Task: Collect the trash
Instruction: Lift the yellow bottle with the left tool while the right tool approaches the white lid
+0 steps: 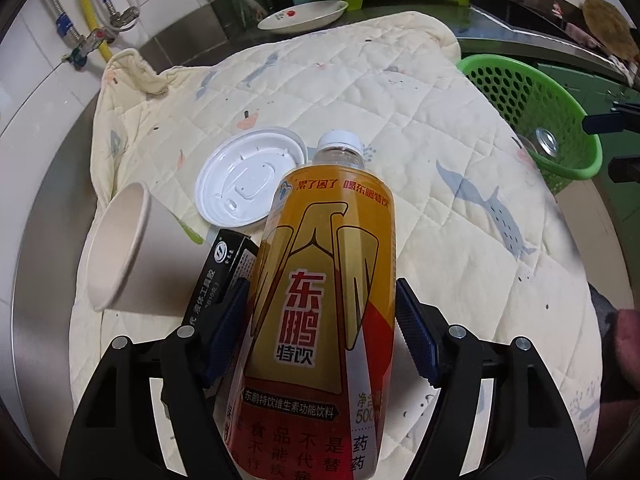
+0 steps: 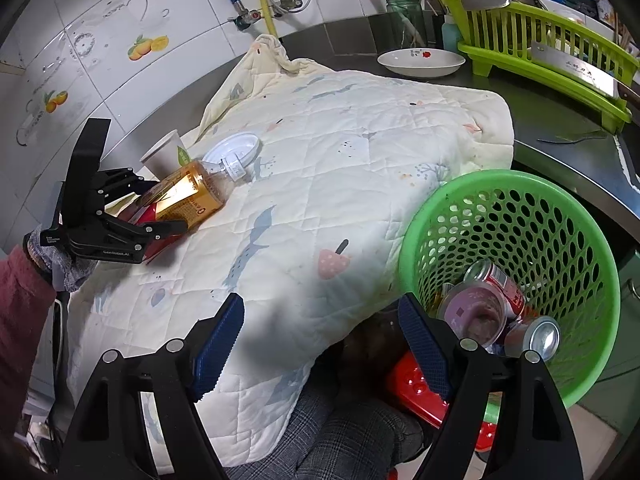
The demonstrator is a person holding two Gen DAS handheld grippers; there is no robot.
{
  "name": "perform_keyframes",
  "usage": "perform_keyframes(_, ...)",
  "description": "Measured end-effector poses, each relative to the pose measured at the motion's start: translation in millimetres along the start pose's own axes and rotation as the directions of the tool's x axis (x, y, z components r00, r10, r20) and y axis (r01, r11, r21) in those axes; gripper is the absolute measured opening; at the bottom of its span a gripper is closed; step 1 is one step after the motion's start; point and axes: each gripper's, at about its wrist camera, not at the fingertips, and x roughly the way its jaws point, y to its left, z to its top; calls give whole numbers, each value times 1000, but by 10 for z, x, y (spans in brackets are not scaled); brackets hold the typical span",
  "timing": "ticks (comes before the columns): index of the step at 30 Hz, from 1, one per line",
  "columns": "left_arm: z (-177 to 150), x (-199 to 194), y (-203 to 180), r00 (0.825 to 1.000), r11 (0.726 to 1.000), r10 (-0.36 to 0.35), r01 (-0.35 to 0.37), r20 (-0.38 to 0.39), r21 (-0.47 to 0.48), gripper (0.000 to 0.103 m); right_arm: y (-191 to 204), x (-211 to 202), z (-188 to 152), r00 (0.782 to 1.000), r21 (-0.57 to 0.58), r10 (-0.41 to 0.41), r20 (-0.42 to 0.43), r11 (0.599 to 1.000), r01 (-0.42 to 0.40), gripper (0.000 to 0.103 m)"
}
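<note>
The left gripper (image 1: 320,328) has its jaws clenched on the yellow drink bottle (image 1: 324,300), a blue pad pressed against each side of the label. The bottle lies low over the quilted cloth (image 1: 440,152) that covers the bench, its white cap pointing away from the gripper. Just beside it on the cloth are a white plastic lid (image 1: 244,180), a paper cup (image 1: 116,248) lying on its side, and a small black box (image 1: 224,276) partly under the left pad. The right gripper (image 2: 320,344) hangs over the near edge of the cloth with its jaws released and nothing between them. The green basket (image 2: 560,216) stands at the right edge of the bench, just beside the right gripper, and holds 2 cans and a small purple cup. Behind the cloth sit a white plate (image 2: 420,62) and a green dish rack (image 2: 552,52).
</note>
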Motion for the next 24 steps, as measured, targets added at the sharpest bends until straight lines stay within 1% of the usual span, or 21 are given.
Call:
perform_keyframes(3, -15, -22, -21, 999, 997, 39, -39, 3, -73, 70, 3, 19, 10, 1000, -6, -2, 2, 1000, 2, 77)
perform_keyframes(5, -43, -54, -31, 998, 988, 59, -57, 6, -142, 69, 4, 32, 20, 1000, -14, -4, 3, 1000, 4, 77)
perform_keyframes(8, -119, -168, -74, 994, 974, 106, -97, 33, -202, 69, 14, 49, 58, 1000, -22, 3, 4, 1000, -2, 77)
perform_keyframes(10, -176, -265, -95, 992, 967, 113, -95, 62, -237, 69, 39, 60, 103, 1000, -33, 8, 7, 999, -8, 77)
perform_keyframes(13, -291, -455, -145, 988, 954, 103, -67, 111, -293, 69, 80, 62, 187, 1000, -49, 17, 16, 999, -16, 77)
perform_keyframes(16, -405, -649, -204, 981, 935, 137, -83, 134, -346, 69, 137, 85, 295, 999, -61, 36, 23, 998, -35, 77)
perform_keyframes(18, -484, -785, -229, 976, 923, 142, -70, 165, -379, 69, 186, 127, 376, 999, -67, 46, 24, 997, -44, 76)
perform_keyframes(19, -535, -861, -245, 973, 917, 145, -63, 182, -393, 69, 217, 167, 426, 998, -70, 56, 19, 996, -54, 76)
perform_keyframes(21, -623, -984, -275, 965, 908, 175, -82, 194, -411, 69, 281, 252, 525, 998, -75, 61, 17, 995, -60, 72)
perform_keyframes(23, -717, -1094, -281, 961, 895, 186, -79, 206, -438, 69, 346, 356, 624, 998, -82, 69, 7, 994, -69, 70)
perform_keyframes(24, -752, -1131, -279, 959, 889, 196, -86, 204, -451, 69, 365, 400, 664, 998, -81, 70, 5, 994, -69, 66)
